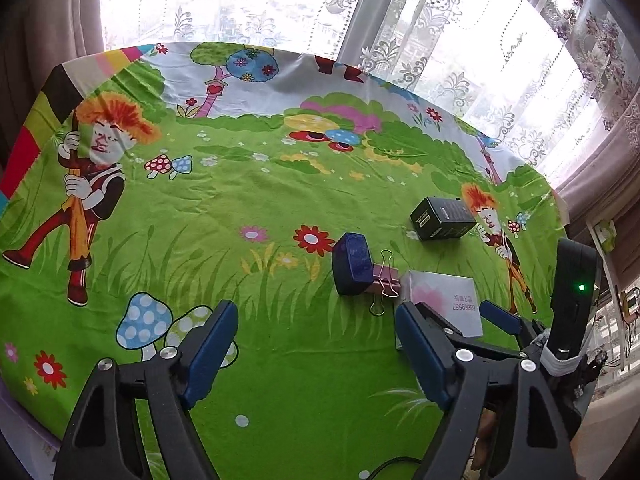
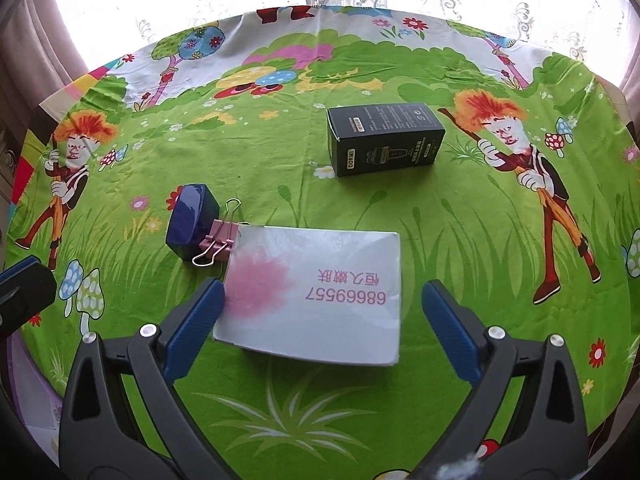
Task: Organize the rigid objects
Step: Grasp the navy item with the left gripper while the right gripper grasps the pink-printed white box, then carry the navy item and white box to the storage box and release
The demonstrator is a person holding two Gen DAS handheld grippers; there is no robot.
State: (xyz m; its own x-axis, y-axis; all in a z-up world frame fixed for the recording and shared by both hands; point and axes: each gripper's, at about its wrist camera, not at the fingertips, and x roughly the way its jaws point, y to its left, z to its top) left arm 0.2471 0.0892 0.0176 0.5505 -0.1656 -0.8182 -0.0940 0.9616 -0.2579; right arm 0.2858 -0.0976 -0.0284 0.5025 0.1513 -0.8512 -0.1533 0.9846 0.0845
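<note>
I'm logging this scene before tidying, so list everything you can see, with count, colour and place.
white box: 1, white with pink print and red digits, lying flat at the near middle, between the right gripper's fingers
black box: 1, black with small print, lying on its side, farther back
blue box: 1, dark blue, left of the white box
clip: 1, pink binder clip with metal handles, between the blue box and the white box, touching or nearly touching both
cloth: 1, green cartoon print, covering the table
curtains: white lace with plain drapes at the sides, behind the table
left gripper: 1, black with blue fingers, open, empty
right gripper: 1, black with blue fingers, open around the white box
</note>
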